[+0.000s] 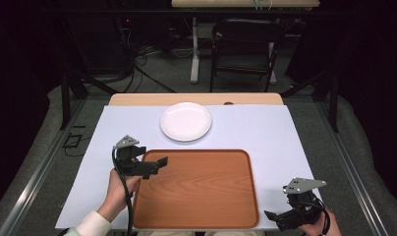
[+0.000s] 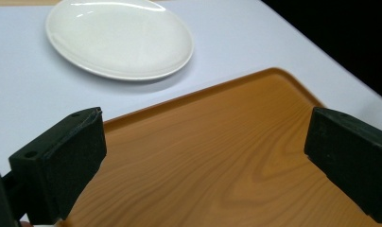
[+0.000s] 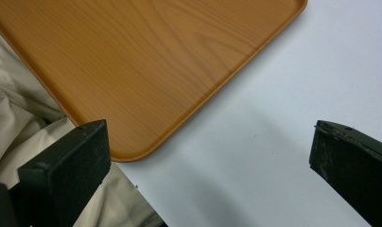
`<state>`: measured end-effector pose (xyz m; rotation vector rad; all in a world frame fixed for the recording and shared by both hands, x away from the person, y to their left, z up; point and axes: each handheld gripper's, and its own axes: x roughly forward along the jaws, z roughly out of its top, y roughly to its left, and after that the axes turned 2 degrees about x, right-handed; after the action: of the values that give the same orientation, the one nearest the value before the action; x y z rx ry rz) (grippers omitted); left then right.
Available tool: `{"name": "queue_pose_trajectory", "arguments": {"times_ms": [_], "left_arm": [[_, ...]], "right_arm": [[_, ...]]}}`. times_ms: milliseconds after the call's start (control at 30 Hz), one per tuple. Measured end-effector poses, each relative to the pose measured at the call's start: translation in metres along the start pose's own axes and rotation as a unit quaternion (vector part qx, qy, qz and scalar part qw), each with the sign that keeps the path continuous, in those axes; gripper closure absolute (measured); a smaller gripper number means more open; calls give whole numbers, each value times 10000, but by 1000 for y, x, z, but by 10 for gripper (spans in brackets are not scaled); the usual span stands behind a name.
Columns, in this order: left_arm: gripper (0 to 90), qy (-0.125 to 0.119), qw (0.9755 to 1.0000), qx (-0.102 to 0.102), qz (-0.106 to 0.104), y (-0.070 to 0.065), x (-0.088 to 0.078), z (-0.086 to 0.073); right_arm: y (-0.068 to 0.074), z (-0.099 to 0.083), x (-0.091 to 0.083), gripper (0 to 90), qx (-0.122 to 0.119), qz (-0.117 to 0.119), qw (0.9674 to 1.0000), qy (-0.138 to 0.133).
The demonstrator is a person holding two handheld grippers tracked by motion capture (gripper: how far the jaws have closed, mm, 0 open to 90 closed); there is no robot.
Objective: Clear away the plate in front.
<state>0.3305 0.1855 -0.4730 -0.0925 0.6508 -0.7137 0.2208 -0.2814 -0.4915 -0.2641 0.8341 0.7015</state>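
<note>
A wooden tray (image 1: pixel 196 189) lies empty near the table's front edge, and an empty white plate (image 1: pixel 185 121) sits just beyond it. My left gripper (image 1: pixel 156 167) hovers open over the tray's far left corner. In the left gripper view, the left gripper (image 2: pixel 208 142) has its jaws spread wide above the tray (image 2: pixel 217 156), with the plate (image 2: pixel 118 38) ahead. My right gripper (image 1: pixel 275 217) is at the front right, beside the tray's near right corner. In the right gripper view, the right gripper (image 3: pixel 212 151) is open over the white surface next to the tray (image 3: pixel 146 56). Neither holds anything.
A white sheet (image 1: pixel 265 132) covers the table top. A dark folding chair (image 1: pixel 245 44) and a table leg stand on the floor beyond the table. Beige cloth (image 3: pixel 14 118) on the person's lap lies below the tray's near edge.
</note>
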Motion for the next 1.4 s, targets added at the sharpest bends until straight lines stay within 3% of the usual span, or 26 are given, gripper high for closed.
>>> {"name": "queue_pose_trajectory", "arguments": {"times_ms": [33,200,433,600,900,1000,1033,1067,1167,1267,1400], "left_arm": [[0,-27,9999,-104,-16,1,3,2],[0,-63,9997,-218,23,1,13,10],[0,-173,9966,-803,-63,8,31,22],[1,-185,9927,-1190,-56,14,47,26],[1,-256,9861,-1638,61,25,65,27],[3,-264,9816,-1890,72,31,74,27],[3,-264,9816,-1890,72,31,74,27],[4,-317,9769,-2114,46,35,78,27],[5,-356,9707,-2376,44,40,84,27],[8,-343,9668,-2530,57,43,90,25],[26,-407,9567,-2879,136,47,100,22]], "right_arm": [[0,0,0,0,-3,1,10000,-3],[0,0,0,0,10,14,10000,-13],[0,0,0,0,-5,43,10000,-28],[0,-1,0,0,-5,50,10000,-27],[0,-1,0,0,-10,64,10000,-21],[0,-1,0,0,-13,69,10000,-20],[0,-1,0,0,-13,69,10000,-20],[0,-1,0,0,-11,77,10000,-8],[0,-1,0,0,-15,80,10000,-9],[0,-1,0,0,-17,86,10000,-13],[0,-1,0,0,-21,95,10000,-10]]}}
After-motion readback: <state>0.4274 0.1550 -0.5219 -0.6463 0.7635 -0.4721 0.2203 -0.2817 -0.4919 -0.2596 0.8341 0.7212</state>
